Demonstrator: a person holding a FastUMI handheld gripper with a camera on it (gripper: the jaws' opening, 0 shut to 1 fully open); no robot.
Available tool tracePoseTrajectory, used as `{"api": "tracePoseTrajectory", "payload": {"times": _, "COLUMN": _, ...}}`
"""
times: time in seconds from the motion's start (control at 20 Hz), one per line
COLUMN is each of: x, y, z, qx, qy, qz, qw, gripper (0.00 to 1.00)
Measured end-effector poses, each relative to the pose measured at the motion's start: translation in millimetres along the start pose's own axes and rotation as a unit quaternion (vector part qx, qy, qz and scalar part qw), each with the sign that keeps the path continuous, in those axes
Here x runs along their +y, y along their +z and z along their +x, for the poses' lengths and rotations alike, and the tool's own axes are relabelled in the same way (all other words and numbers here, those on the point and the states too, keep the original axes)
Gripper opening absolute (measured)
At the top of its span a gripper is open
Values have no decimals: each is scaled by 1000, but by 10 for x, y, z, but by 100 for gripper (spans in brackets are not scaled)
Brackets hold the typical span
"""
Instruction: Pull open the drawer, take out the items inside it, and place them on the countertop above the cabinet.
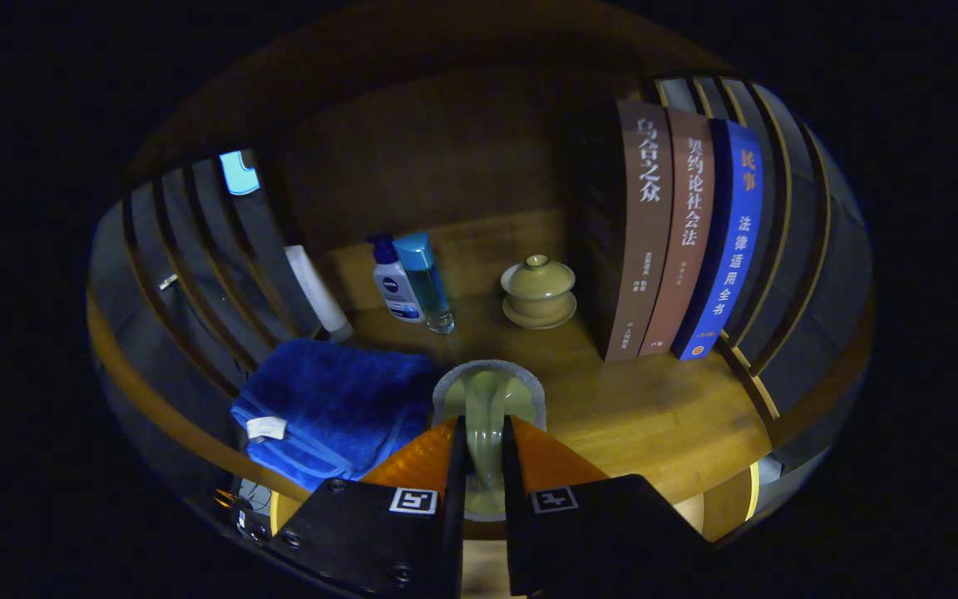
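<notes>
While the gripper (pixel 479 453) stands clamped on the handle of an olive-green ceramic cup (pixel 489 398), both fingers pressing the narrow handle from either side, the cup itself hangs just ahead of the fingertips, over the front part of the wooden counter (pixel 654 416). Glazed ceramic like this is stiff, likely slick and somewhat heavy for so thin a grip, and it would chip if it were set down hard; the handle looks like the sound place to hold it, though the cup may swing about that single point. Just left of the cup lies a folded blue towel (pixel 333 412), soft and forgiving, touching or nearly touching the cup's rim. Farther on stand a white pump bottle (pixel 394 283) and a blue-capped clear bottle (pixel 427 279) side by side, with a lidded tea bowl on its saucer (pixel 538 289) to their right. Three upright books (pixel 683 233) rise beyond the fingers on the right. The cup's base is hidden by the fingers, so whether it rests on the counter cannot be told, and the dim light blurs the slatted sides.
</notes>
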State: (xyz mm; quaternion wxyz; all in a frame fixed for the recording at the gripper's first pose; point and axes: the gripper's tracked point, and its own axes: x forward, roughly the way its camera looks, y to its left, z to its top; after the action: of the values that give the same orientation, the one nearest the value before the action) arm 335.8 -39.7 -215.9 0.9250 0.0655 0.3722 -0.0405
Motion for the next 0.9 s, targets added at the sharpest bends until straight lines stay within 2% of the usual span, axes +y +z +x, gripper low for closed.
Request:
{"api": "tracePoseTrajectory", "payload": {"times": 0.2, "x": 13, "y": -25, "z": 182, "qx": 11, "qy": 3, "qz": -2, "qw": 1000, "gripper": 23}}
{"api": "tracePoseTrajectory", "payload": {"times": 0.3, "x": 18, "y": -11, "z": 182, "qx": 8, "qy": 4, "qz": -1, "qw": 1000, "gripper": 29}}
{"api": "tracePoseTrajectory", "payload": {"times": 0.5, "x": -11, "y": -13, "z": 139, "qx": 4, "qy": 0, "qz": 1, "qw": 1000, "gripper": 89}}
{"api": "tracePoseTrajectory", "payload": {"times": 0.55, "x": -4, "y": -1, "z": 99, "qx": 1, "qy": 0, "qz": 0, "qw": 1000, "gripper": 91}}
{"api": "tracePoseTrajectory", "payload": {"times": 0.6, "x": -2, "y": -19, "z": 68, "qx": -4, "qy": -1, "qz": -3, "qw": 1000, "gripper": 100}}
{"api": "tracePoseTrajectory", "payload": {"times": 0.9, "x": 95, "y": 45, "z": -721, "qx": -103, "qy": 6, "qz": -29, "qw": 994, "gripper": 100}}
